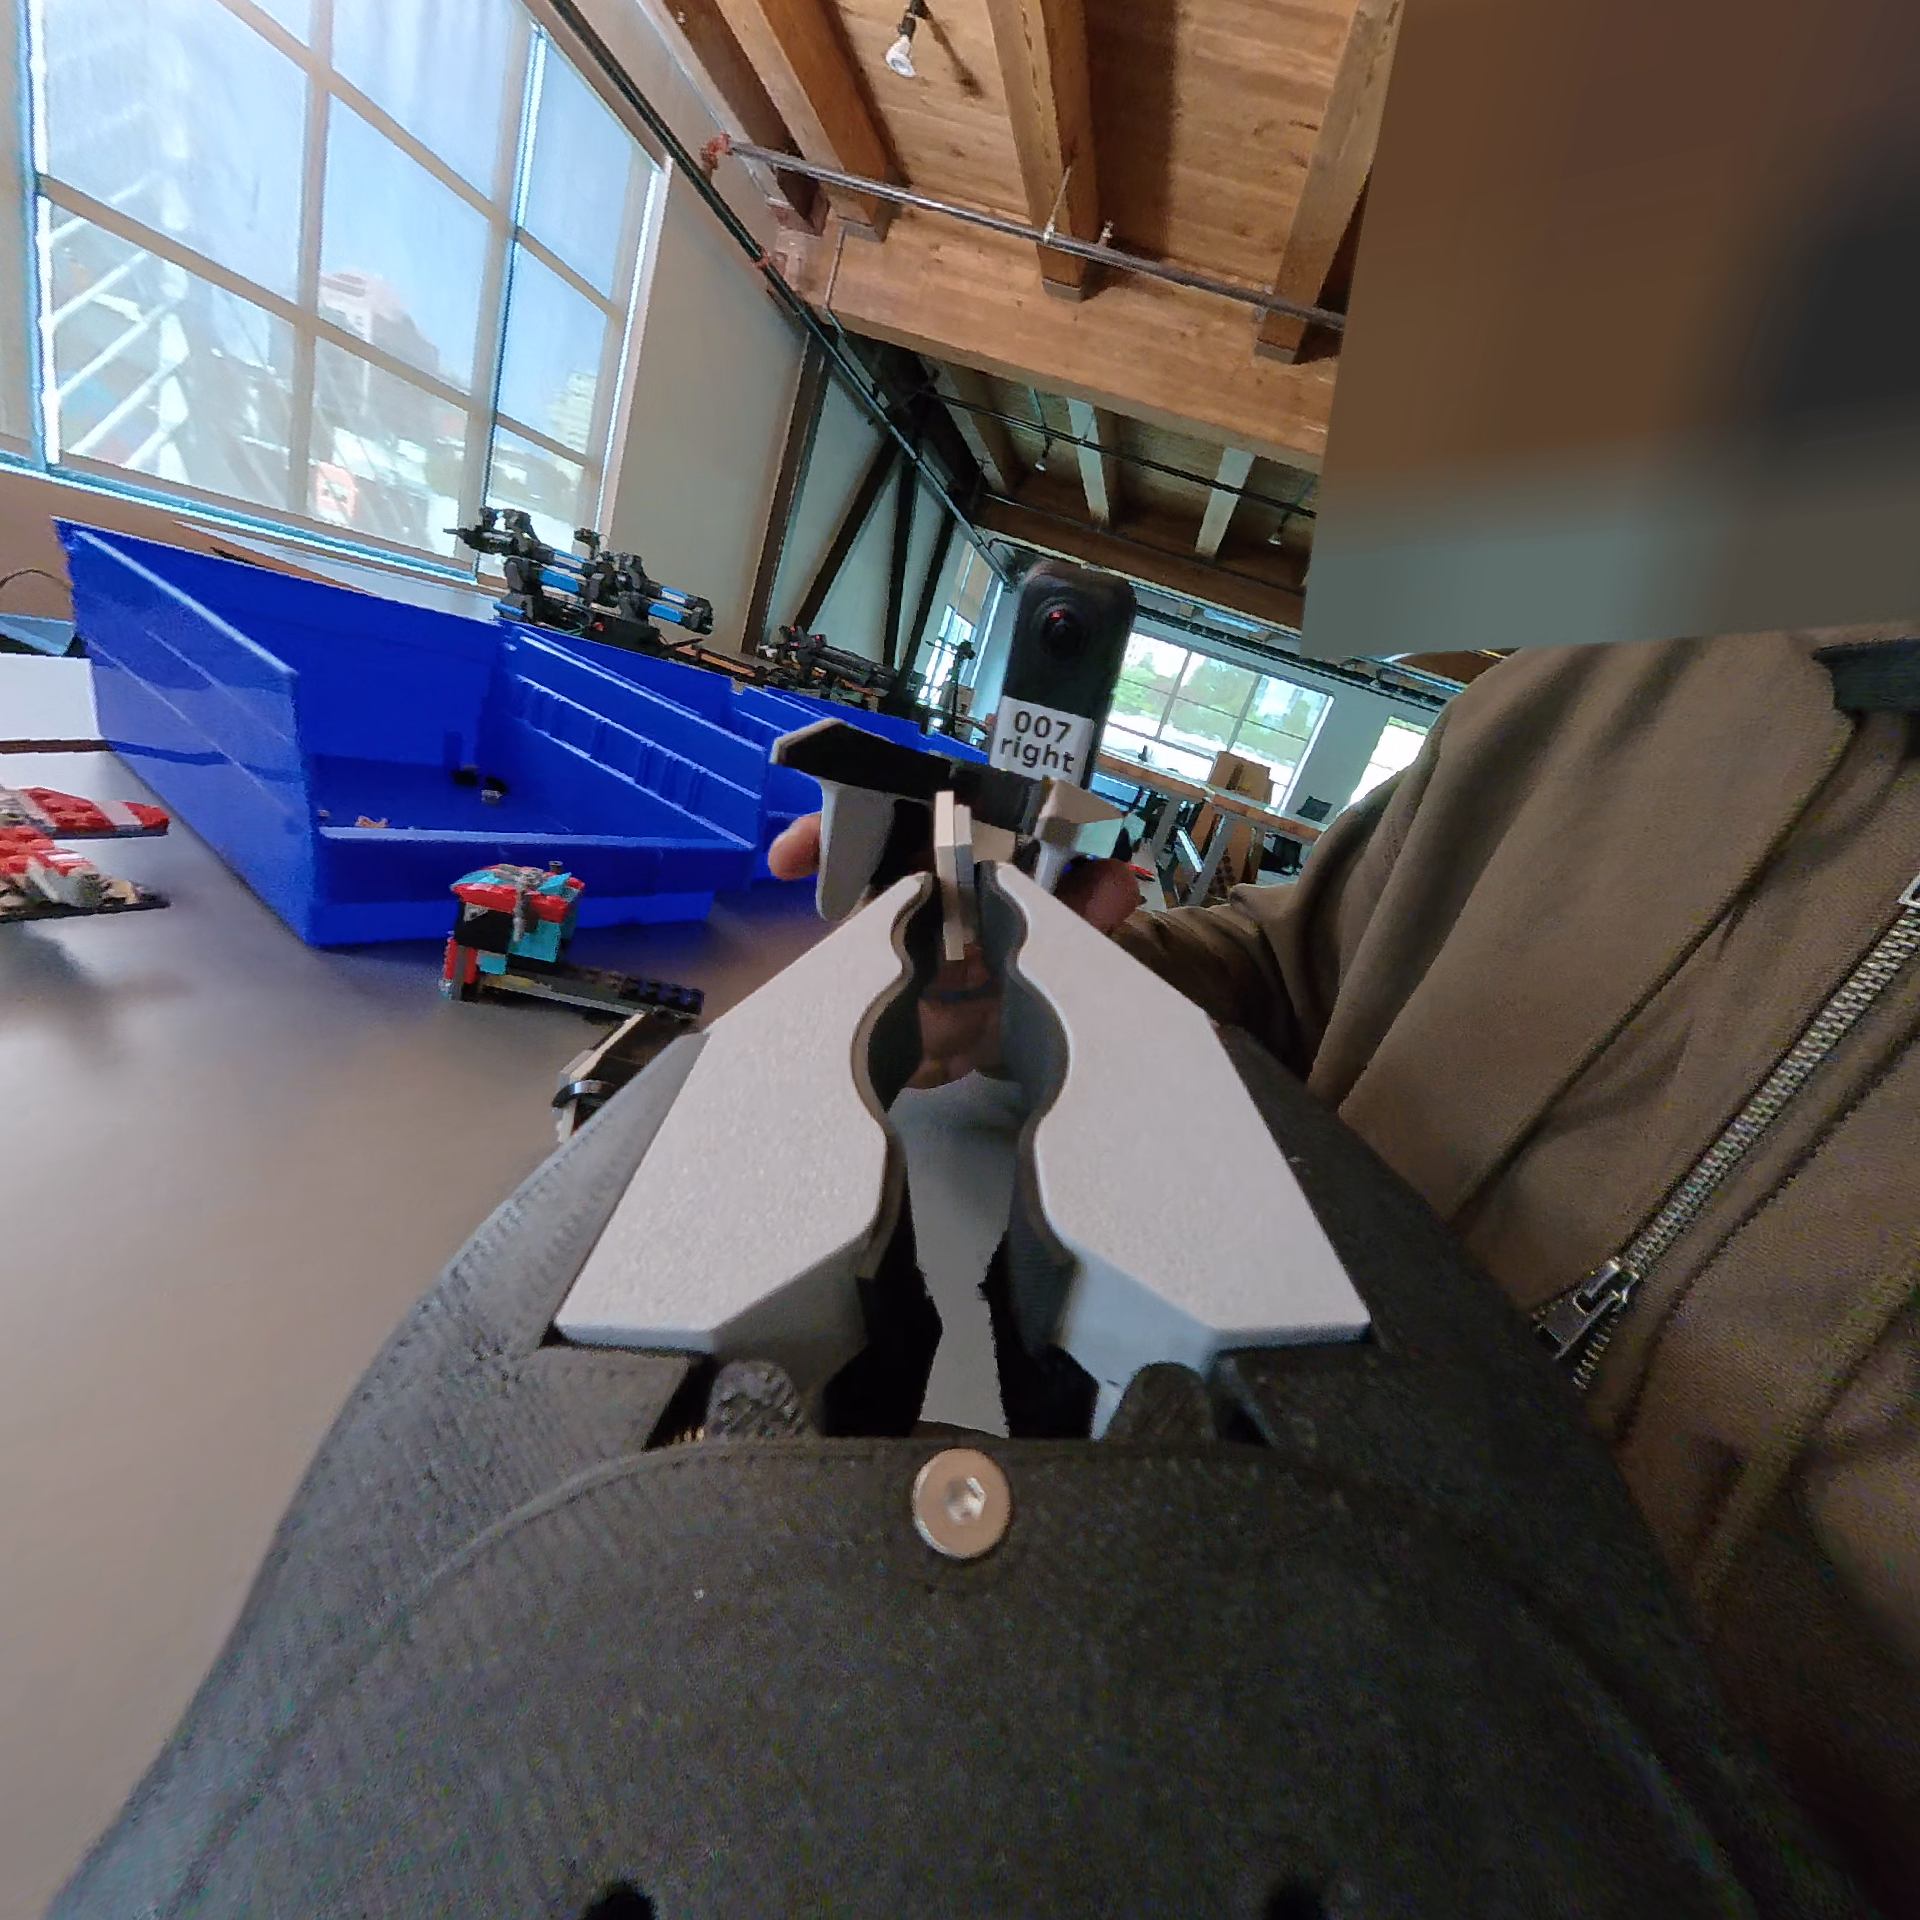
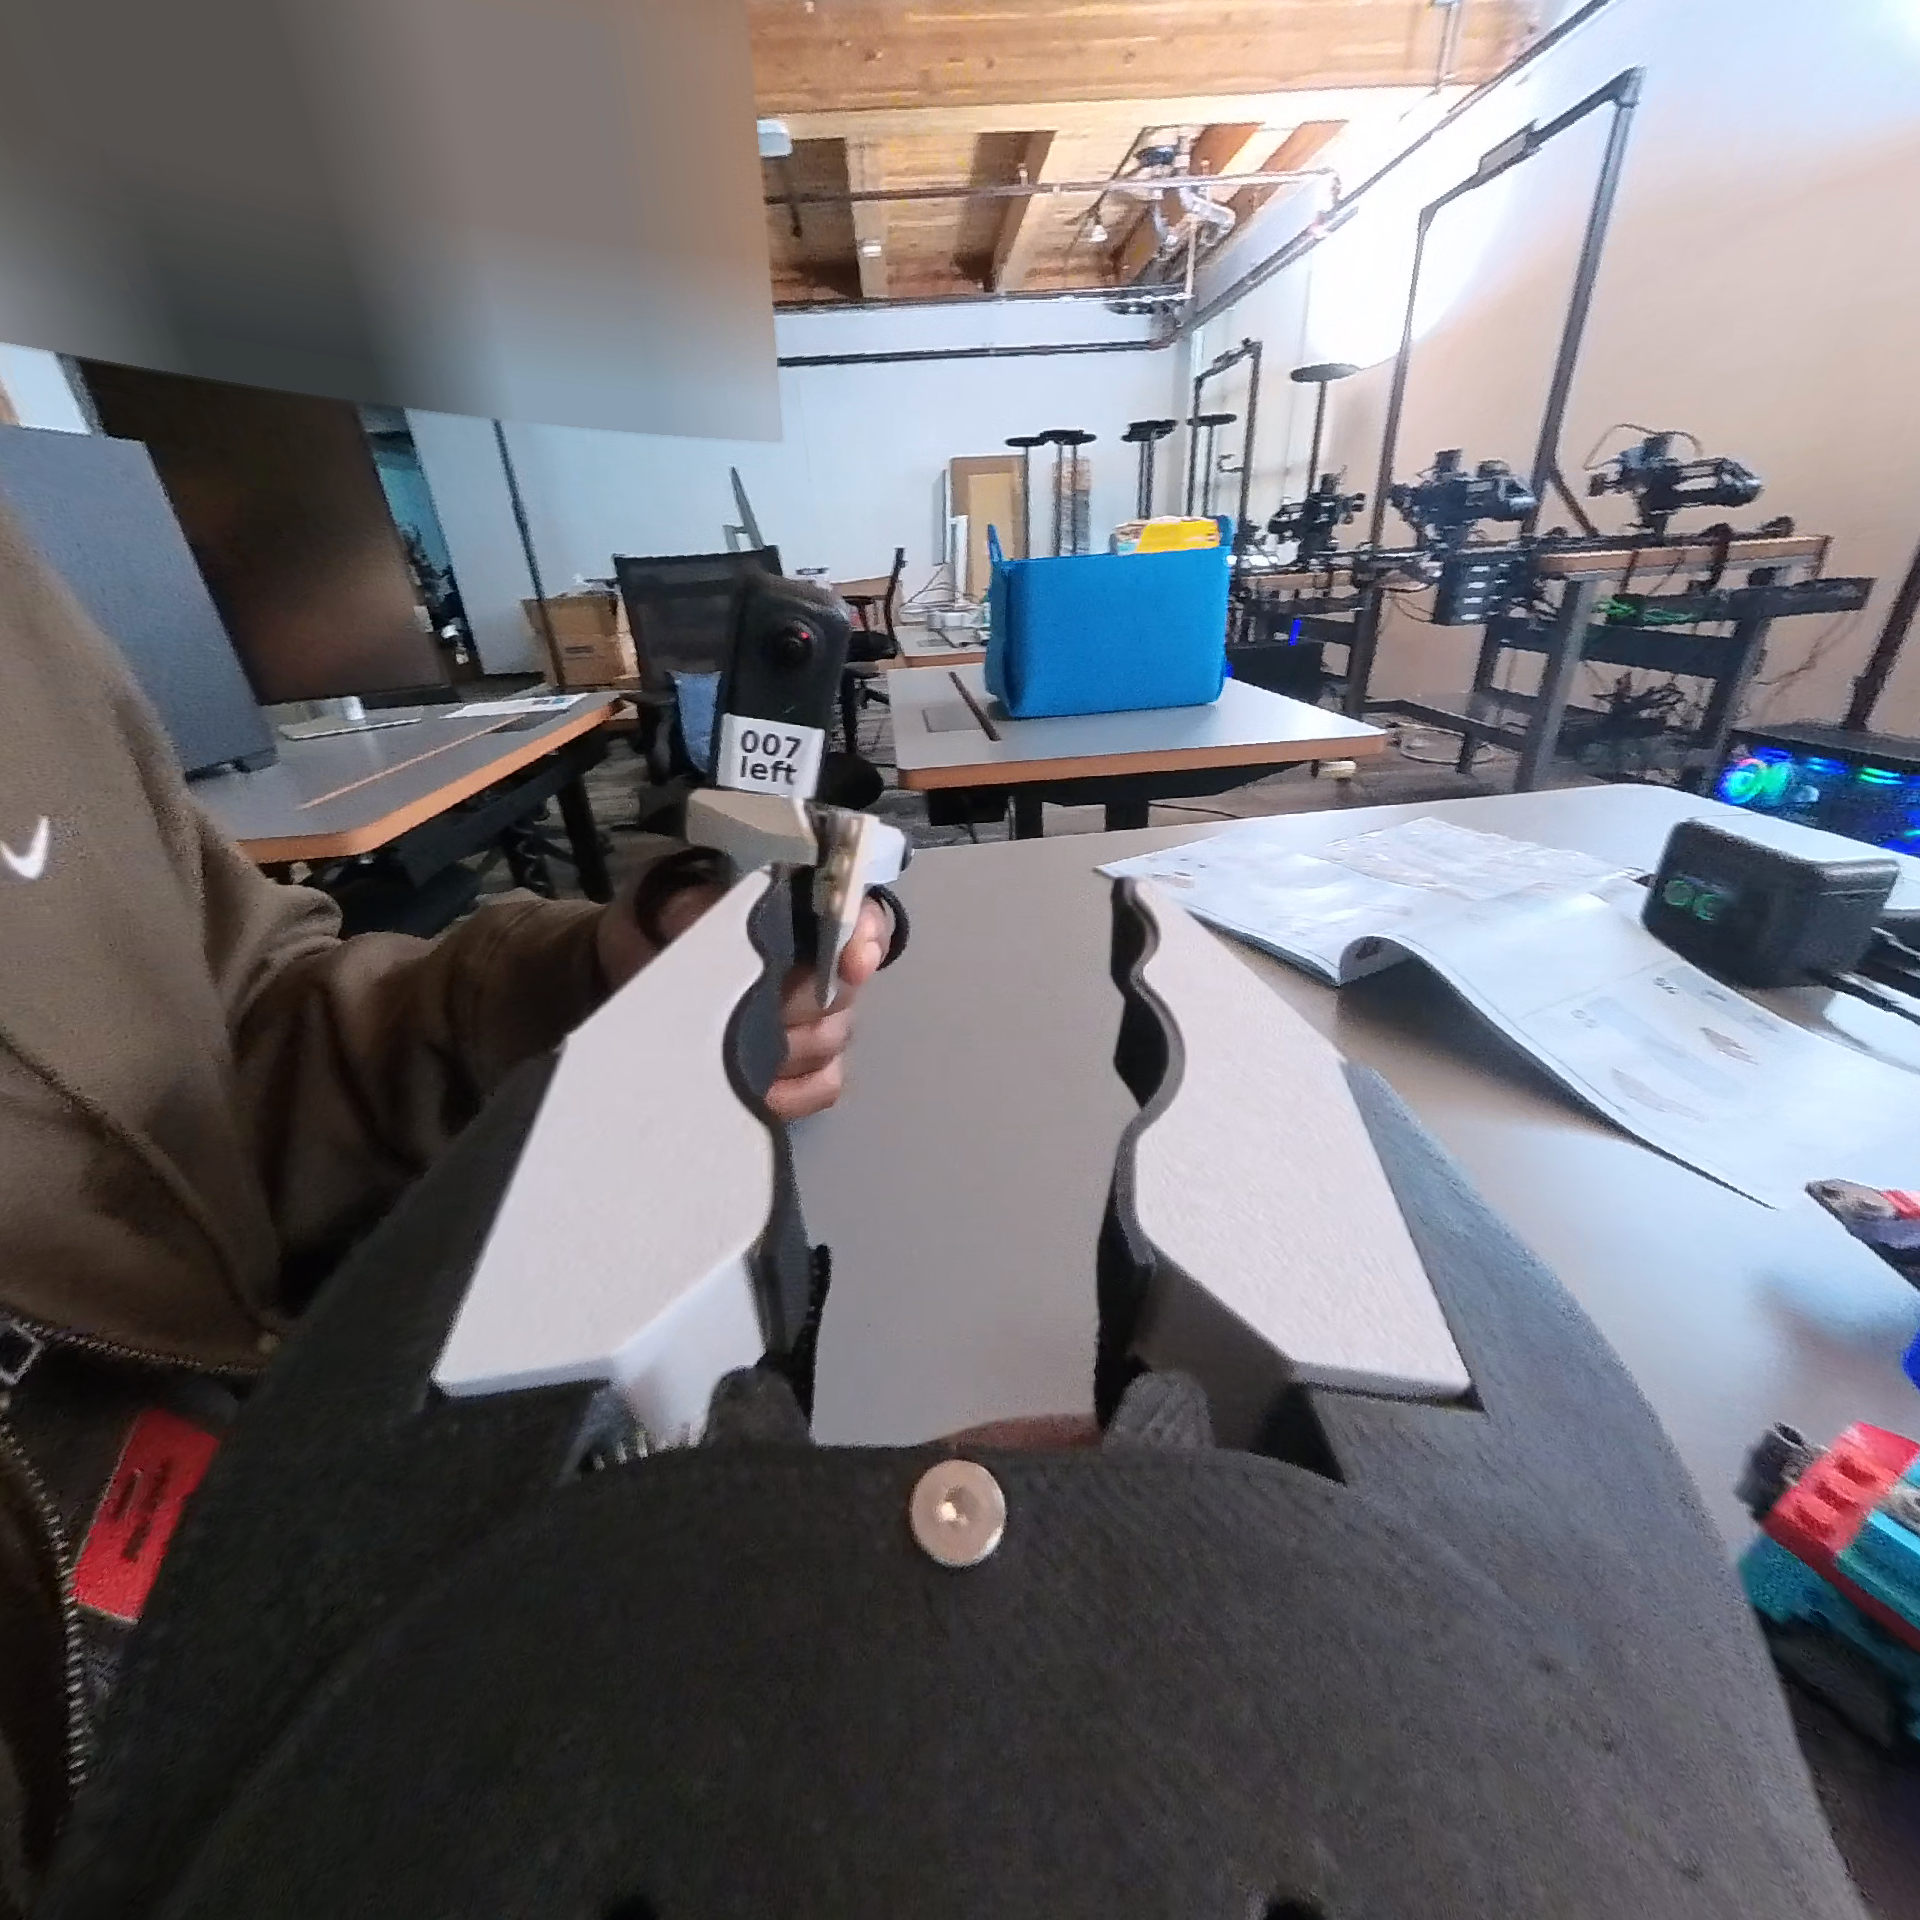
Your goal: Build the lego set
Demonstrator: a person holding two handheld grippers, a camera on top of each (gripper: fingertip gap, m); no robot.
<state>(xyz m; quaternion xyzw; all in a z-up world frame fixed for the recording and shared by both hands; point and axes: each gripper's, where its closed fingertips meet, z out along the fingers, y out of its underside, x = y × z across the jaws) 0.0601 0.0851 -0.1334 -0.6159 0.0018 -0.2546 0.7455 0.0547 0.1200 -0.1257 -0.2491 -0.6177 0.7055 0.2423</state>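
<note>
My left gripper (image 1: 961,899) is shut on a thin light grey brick plate (image 1: 951,842), which stands upright out of its fingertips. In the right wrist view the same plate (image 2: 834,904) shows edge-on with studs, pinched in the left gripper (image 2: 821,831) held up by a hand. My right gripper (image 2: 940,904) is wide open and empty, above the grey table (image 2: 987,1091). In the left wrist view its two fingers (image 1: 854,852) stand on either side of the plate's top without touching it.
A blue bin (image 1: 416,727) lies on the table behind a small red, teal and black brick model (image 1: 514,925). Red and white brick pieces (image 1: 73,821) lie at the far left. An open booklet (image 2: 1507,935), a black box (image 2: 1766,904) and another brick model (image 2: 1839,1538) lie on the right. My right fingertips sit around 4 centimetres from my left ones. My right gripper is the nearer one to the brick model (image 2: 1839,1538): about 15 centimetres, against 20 centimetres. Look for it in the left wrist view (image 1: 554,903) too.
</note>
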